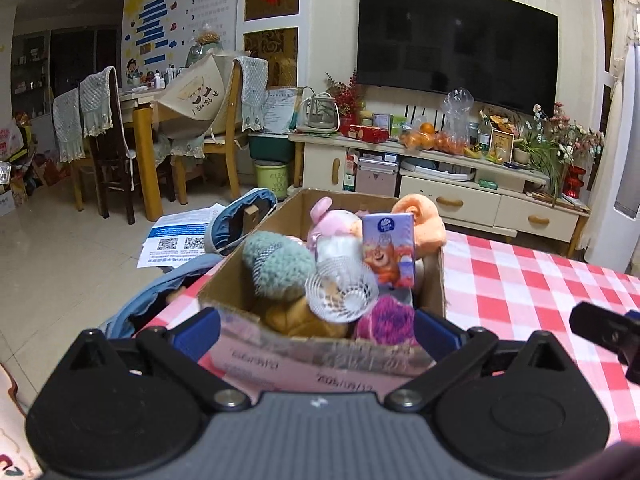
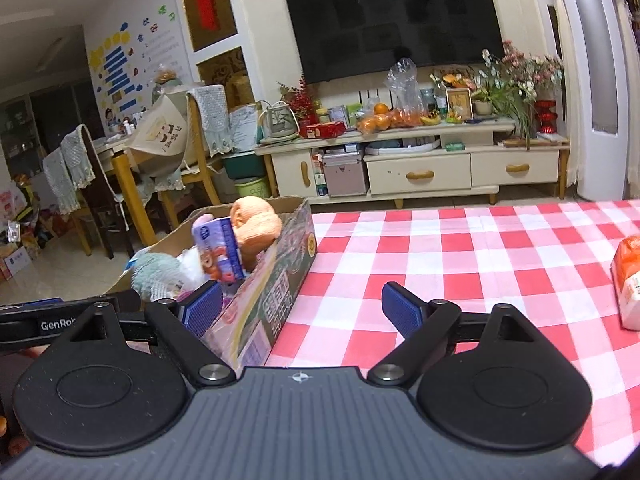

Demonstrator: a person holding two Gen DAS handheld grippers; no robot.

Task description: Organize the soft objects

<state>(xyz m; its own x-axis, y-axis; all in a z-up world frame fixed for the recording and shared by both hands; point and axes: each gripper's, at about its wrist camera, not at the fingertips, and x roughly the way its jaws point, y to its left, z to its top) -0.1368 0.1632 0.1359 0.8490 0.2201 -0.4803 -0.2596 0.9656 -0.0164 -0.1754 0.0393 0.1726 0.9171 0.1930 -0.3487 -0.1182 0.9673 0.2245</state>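
A cardboard box stands at the left end of the red-checked table. It holds several soft things: a green yarn ball, a pink plush, an orange plush, a purple yarn ball, white foam netting and a purple tissue pack. My left gripper is open, its fingers on either side of the box's near wall. My right gripper is open and empty beside the box, over the cloth. An orange-and-white packet lies at the far right.
The table's left edge drops to the floor, with a blue chair and papers below. A TV cabinet and dining chairs stand beyond. The right gripper's finger shows in the left wrist view.
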